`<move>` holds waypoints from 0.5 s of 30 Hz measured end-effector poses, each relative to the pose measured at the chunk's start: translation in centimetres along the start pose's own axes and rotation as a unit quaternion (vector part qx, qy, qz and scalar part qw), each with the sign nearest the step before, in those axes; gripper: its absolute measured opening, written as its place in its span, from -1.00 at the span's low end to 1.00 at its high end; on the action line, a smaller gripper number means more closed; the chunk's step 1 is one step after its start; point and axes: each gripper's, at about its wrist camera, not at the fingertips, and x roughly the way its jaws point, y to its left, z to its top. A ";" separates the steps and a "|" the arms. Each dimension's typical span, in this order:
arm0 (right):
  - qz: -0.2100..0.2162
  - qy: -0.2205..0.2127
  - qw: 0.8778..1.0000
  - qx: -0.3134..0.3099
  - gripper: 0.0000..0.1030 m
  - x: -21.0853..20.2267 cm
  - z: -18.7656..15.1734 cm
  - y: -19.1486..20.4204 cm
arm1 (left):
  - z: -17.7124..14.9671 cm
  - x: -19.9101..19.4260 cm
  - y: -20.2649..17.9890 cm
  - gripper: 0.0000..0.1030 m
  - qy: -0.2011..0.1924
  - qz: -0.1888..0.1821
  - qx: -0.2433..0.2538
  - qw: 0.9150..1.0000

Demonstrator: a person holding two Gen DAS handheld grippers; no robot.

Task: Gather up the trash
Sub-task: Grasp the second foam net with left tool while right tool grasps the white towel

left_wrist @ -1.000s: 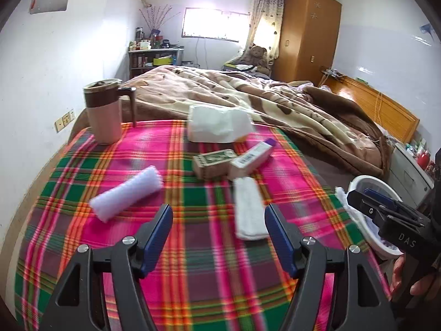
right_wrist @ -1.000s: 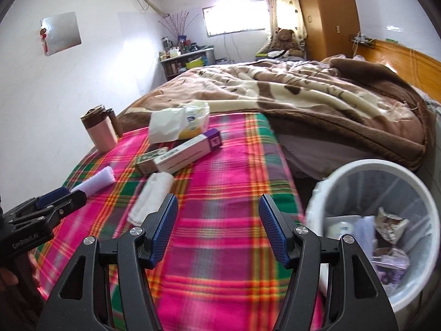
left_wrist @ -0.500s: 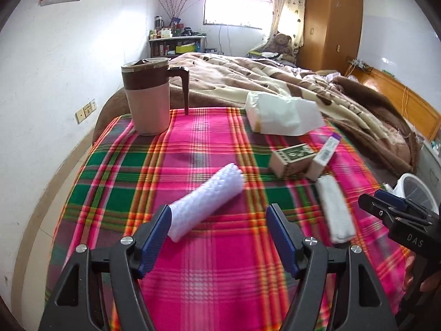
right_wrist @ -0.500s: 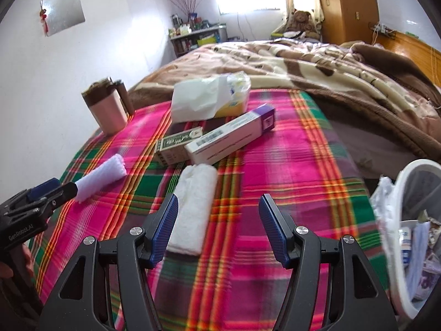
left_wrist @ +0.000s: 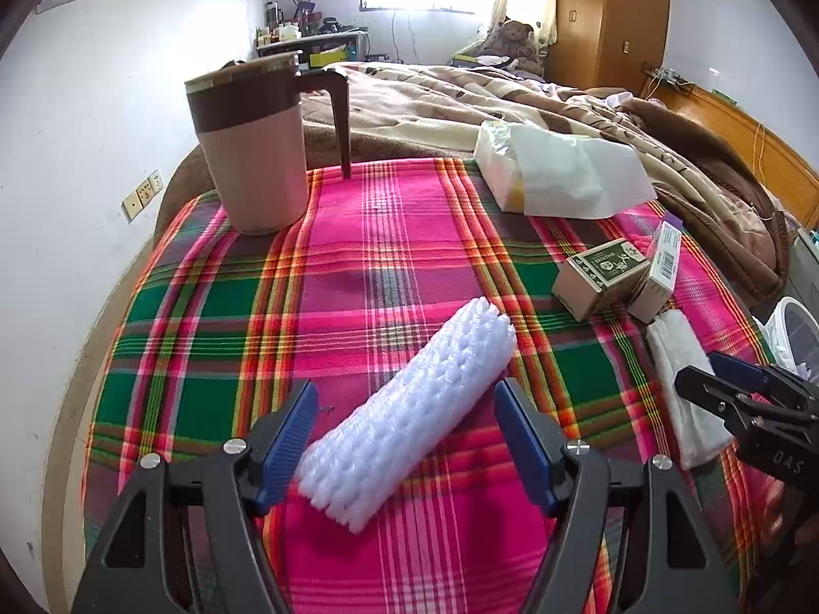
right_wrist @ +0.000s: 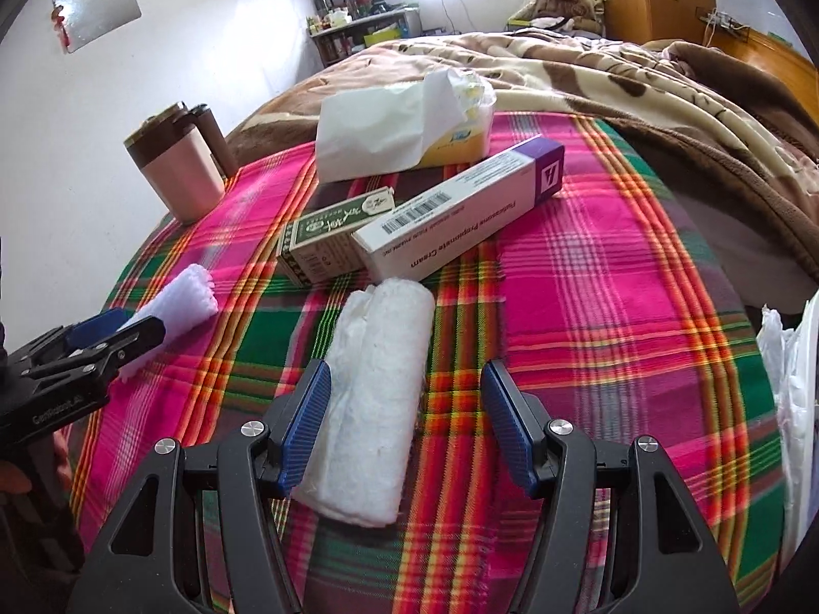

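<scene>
Foam is lying low in the centre of the left wrist view: the white foam net sleeve (left_wrist: 409,419) is sitting diagonally between the wide-apart jaws of the left gripper (left_wrist: 407,440), its near end just beside the left-hand pad, neither pad pressing it. Nothing is being held. In the right wrist view the right gripper (right_wrist: 402,424) is likewise standing open and empty over the folded white tissue (right_wrist: 371,409), which is lying toward the left-hand pad, with a clear gap on the other side.

Both pieces are sitting off-centre and skewed, so I judge that closing now is risking a pinch on one end only; the light foam could swing or slip out, and the soft tissue could unfold or drag the plaid cloth (right_wrist: 588,281) up with it.

Farther up the frame the green box (right_wrist: 332,235) and cream carton (right_wrist: 460,215) are touching each other. Beyond them the tissue pack (right_wrist: 399,128) and the mug (left_wrist: 251,148) are waiting, and the white bin (left_wrist: 798,327) is showing at the right edge.
</scene>
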 end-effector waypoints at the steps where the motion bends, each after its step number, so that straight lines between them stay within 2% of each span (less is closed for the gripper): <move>1: 0.001 0.000 1.000 -0.001 0.24 0.0 0.0 0.1 | 0.0 0.2 0.0 0.42 0.003 -0.002 0.000 1.000; 11: -0.003 0.008 1.000 -0.021 0.25 0.2 -0.3 0.8 | -0.1 1.5 -0.7 0.42 0.019 -0.009 0.004 1.000; 15: -0.004 0.007 1.000 -0.023 0.24 0.0 -0.4 0.8 | -0.3 1.3 -0.9 0.26 0.020 -0.016 -0.002 1.000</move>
